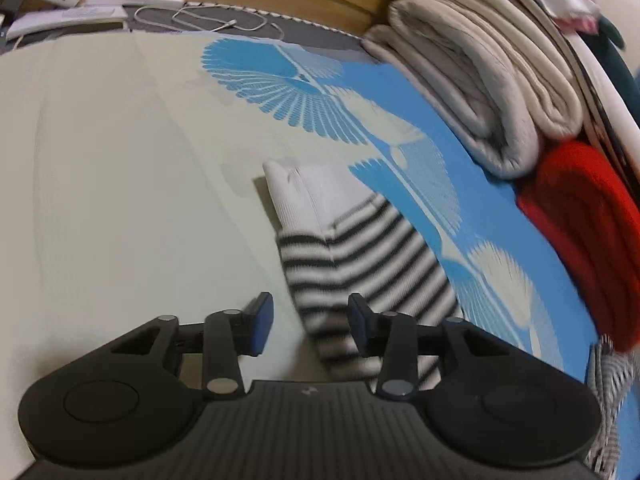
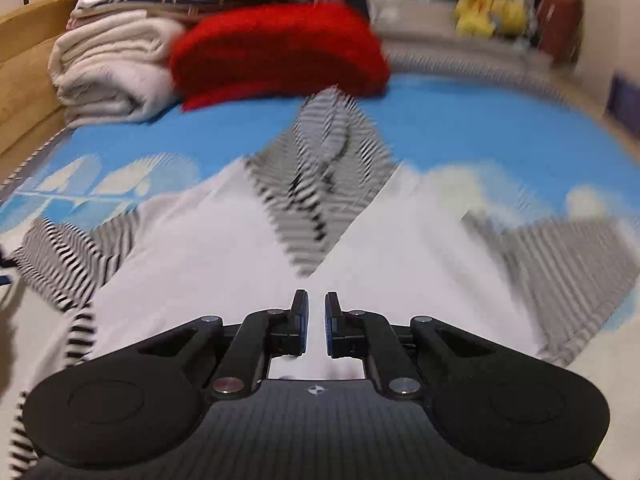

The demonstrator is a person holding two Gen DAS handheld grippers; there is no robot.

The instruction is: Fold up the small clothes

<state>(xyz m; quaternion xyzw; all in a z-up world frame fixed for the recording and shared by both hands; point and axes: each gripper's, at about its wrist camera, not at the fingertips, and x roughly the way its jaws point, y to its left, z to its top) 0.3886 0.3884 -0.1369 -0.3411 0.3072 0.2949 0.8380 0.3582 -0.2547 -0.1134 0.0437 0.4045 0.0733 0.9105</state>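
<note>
Mid-fold: left claw open, empty, just near striped sleeve; right claw nearly closed, apparently empty, over white garment. Next: regrip an edge.

my left gripper and right gripper: matte black ribbed bodies, round side discs, silver pivot screws, blue-padded fingers, small central emblem.

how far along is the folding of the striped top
Barely begun. Done: nothing clearly folded; the striped garment lies spread and rumpled on the bed sheet. In hand: nothing visibly; the left gripper is open over a striped sleeve, the right gripper nearly shut. Left: all folds.
</note>
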